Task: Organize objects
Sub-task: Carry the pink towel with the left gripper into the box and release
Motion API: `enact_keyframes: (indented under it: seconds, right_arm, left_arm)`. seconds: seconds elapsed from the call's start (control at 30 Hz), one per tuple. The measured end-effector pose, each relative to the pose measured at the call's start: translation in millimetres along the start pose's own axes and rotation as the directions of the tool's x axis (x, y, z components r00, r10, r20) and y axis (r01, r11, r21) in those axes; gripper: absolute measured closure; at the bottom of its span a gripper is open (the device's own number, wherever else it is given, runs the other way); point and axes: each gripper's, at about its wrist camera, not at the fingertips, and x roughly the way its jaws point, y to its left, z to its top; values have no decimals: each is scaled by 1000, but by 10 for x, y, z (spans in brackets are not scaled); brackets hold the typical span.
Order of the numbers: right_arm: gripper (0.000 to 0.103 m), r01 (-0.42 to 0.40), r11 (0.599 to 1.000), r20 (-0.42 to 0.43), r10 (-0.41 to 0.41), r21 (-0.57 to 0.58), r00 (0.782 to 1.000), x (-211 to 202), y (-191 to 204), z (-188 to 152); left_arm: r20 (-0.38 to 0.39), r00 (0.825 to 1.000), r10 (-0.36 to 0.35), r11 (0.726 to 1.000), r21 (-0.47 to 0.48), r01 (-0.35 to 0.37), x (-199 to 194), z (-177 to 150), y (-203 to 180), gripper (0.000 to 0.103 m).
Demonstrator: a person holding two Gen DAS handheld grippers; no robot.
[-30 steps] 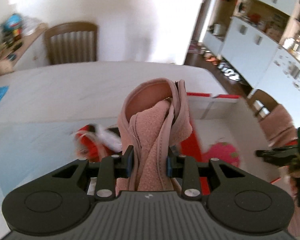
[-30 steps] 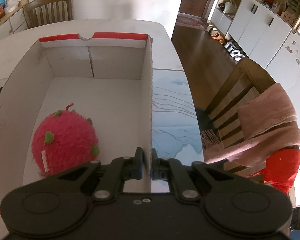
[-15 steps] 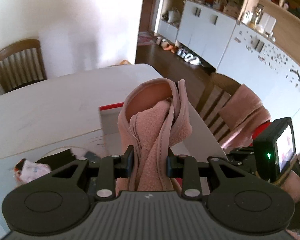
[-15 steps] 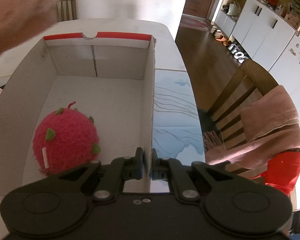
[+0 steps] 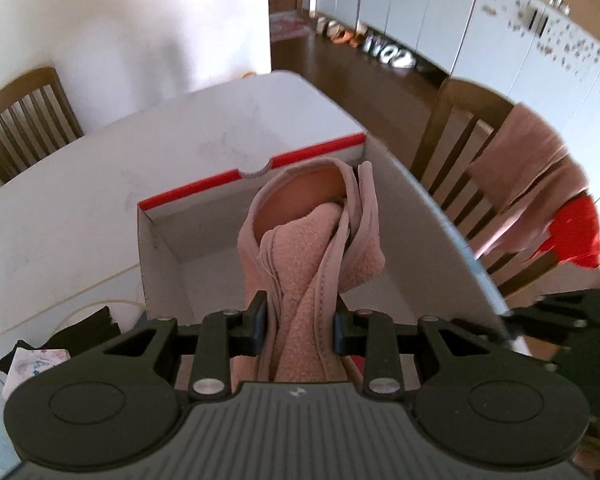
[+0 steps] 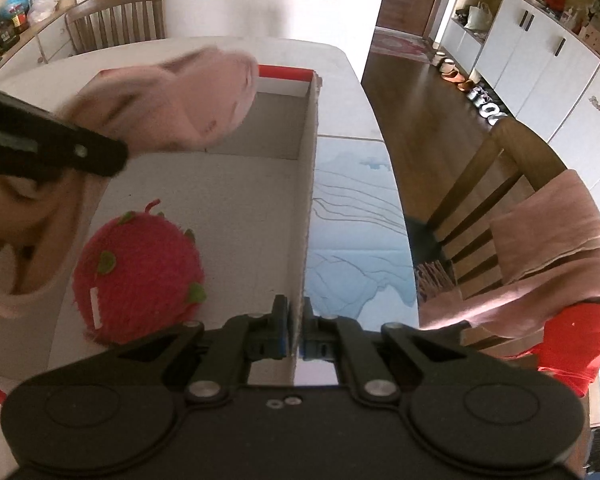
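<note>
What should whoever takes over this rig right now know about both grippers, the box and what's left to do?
Left gripper: shut on a pink slipper, held above the open box.
Right gripper: shut on the box's right wall, steadying it.
Done: pink plush fruit lies inside the box, near corner.
Left: lower the slipper into the free floor beyond the plush fruit, then open the left gripper. Some small items sit on the table left of the box, too blurred to name; probably next.
</note>
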Motion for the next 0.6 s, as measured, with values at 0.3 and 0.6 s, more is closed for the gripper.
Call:
enact_keyframes:
  seconds: [0.3, 0.6]
  right_arm:
    - [100, -9, 1000, 5, 9, -19, 1000, 17, -3, -22]
    - [100, -14, 1000, 6, 14, -28, 1000, 7, -6, -27]
  left_arm:
    - [-99, 991, 93, 995, 55, -88, 357, -3, -17, 73]
    - [-114, 982, 150, 985, 101, -139, 407, -53, -48, 28]
